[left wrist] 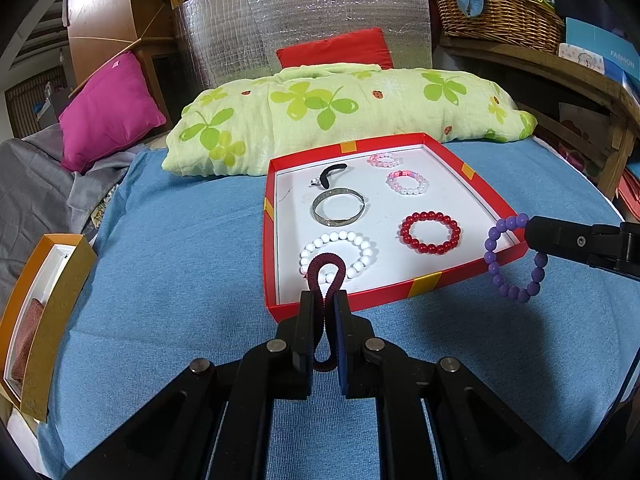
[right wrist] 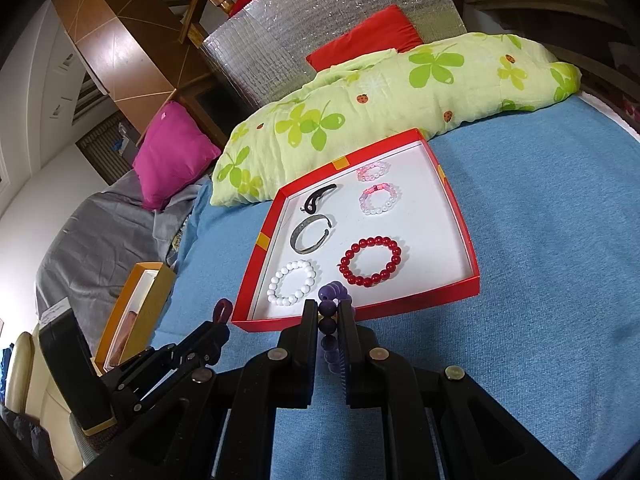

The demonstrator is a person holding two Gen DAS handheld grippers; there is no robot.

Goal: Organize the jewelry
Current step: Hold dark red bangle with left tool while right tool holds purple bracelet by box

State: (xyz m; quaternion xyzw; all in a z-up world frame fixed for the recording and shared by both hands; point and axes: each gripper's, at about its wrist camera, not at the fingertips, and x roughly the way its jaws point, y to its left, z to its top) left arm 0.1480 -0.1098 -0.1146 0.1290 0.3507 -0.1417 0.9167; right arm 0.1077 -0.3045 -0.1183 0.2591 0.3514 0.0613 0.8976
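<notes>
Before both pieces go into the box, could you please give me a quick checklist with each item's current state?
1. Left gripper shut on dark red coiled hair tie: ok.
2. Right gripper shut on purple bead bracelet: ok.
3. Red box open, facing up: ok.
4. Free floor near the red bead bracelet: ok.
5. Hair tie clear of the white bead bracelet: cannot tell.

We're in a bedroom at home: a bed under a blue sheet, a clover-print quilt bunched at its head. Magenta pillow left, wicker basket on a wooden shelf.
</notes>
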